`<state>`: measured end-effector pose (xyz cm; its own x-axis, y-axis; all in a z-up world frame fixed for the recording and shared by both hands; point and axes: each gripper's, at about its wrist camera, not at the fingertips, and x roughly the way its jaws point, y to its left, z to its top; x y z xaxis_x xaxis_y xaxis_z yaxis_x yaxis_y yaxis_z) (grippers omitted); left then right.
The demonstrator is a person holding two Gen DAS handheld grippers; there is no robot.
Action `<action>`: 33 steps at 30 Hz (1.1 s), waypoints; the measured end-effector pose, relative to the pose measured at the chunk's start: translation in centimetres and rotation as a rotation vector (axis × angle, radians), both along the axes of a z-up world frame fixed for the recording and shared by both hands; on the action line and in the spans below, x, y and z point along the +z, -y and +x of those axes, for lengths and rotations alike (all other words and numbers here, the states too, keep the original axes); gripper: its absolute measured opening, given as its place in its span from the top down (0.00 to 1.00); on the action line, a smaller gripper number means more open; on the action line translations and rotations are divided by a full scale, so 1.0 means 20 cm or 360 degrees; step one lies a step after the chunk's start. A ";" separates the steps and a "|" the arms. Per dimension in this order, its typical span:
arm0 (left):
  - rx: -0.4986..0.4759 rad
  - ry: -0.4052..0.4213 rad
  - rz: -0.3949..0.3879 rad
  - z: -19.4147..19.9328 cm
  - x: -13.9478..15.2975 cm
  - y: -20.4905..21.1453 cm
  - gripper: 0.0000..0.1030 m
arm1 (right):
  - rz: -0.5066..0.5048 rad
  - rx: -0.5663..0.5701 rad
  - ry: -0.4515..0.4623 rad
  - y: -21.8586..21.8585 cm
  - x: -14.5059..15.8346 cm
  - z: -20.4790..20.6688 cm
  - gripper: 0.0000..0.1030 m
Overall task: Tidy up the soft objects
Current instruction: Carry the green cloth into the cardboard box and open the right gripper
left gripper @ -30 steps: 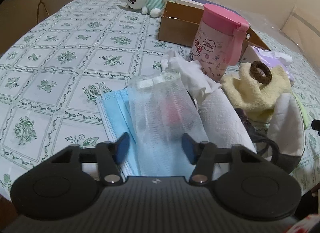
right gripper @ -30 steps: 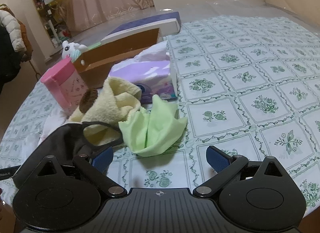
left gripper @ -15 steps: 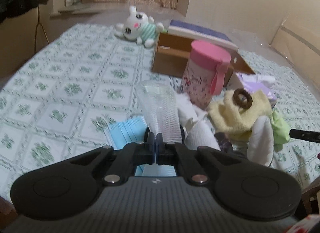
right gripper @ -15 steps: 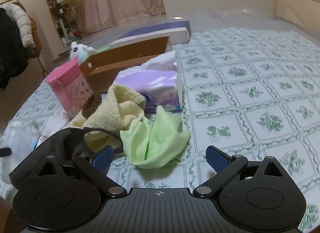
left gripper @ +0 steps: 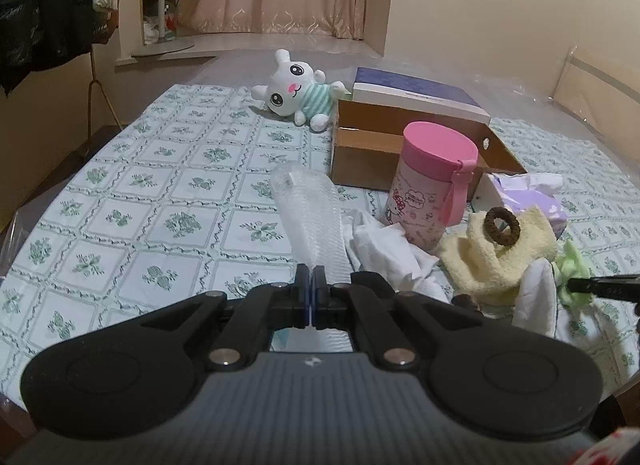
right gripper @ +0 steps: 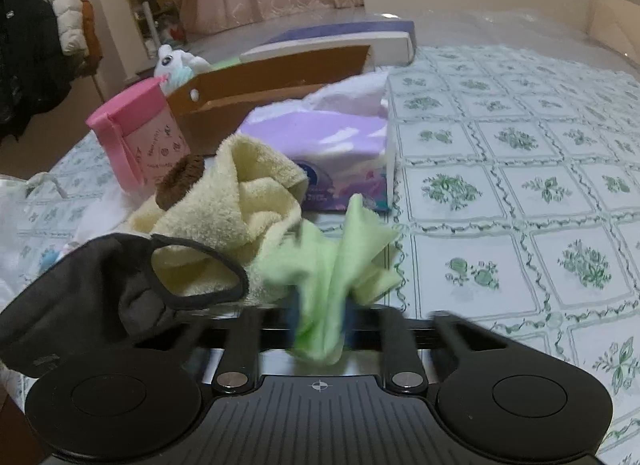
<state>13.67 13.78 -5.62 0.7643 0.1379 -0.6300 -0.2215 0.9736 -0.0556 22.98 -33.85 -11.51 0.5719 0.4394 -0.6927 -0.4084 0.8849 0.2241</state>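
Observation:
My left gripper (left gripper: pixel 311 285) is shut on the near end of a clear ribbed plastic bag (left gripper: pixel 308 209), which lifts off the table and sticks out ahead of the fingers. In the right wrist view my right gripper (right gripper: pixel 320 317) is blurred; its jaws are closing with the light green cloth (right gripper: pixel 344 257) bunched between the pads. A yellow towel (right gripper: pixel 240 205) with a brown hair tie (right gripper: pixel 182 181) on top lies just left of the cloth. A black face mask (right gripper: pixel 88 293) drapes over the right gripper's left side. A crumpled white cloth (left gripper: pixel 384 245) lies right of the bag.
A pink lidded cup (left gripper: pixel 434 181) stands in front of an open brown cardboard box (left gripper: pixel 384 145) with a blue-and-white lid behind it. A white plush toy (left gripper: pixel 298 91) lies at the far side. A purple tissue pack (right gripper: pixel 332 149) sits beyond the towel. The green-patterned tablecloth (right gripper: pixel 520 185) stretches right.
The left gripper shut on the clear bag and rose with it, lifting it off the blue mask. The right gripper moved onto the green cloth and its jaws came together around it.

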 end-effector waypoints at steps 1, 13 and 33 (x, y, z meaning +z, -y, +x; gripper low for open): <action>-0.0004 0.0001 0.0012 0.01 0.00 0.00 1.00 | -0.0001 0.0009 0.0010 0.01 0.01 0.00 0.95; -0.0081 0.0094 0.0225 0.20 0.15 -0.08 1.00 | 0.0114 0.0041 0.0251 0.11 0.36 0.06 0.96; -0.0300 0.0229 0.0279 1.21 0.28 -0.05 1.00 | 0.0234 0.0216 0.0397 -0.14 0.53 0.73 0.96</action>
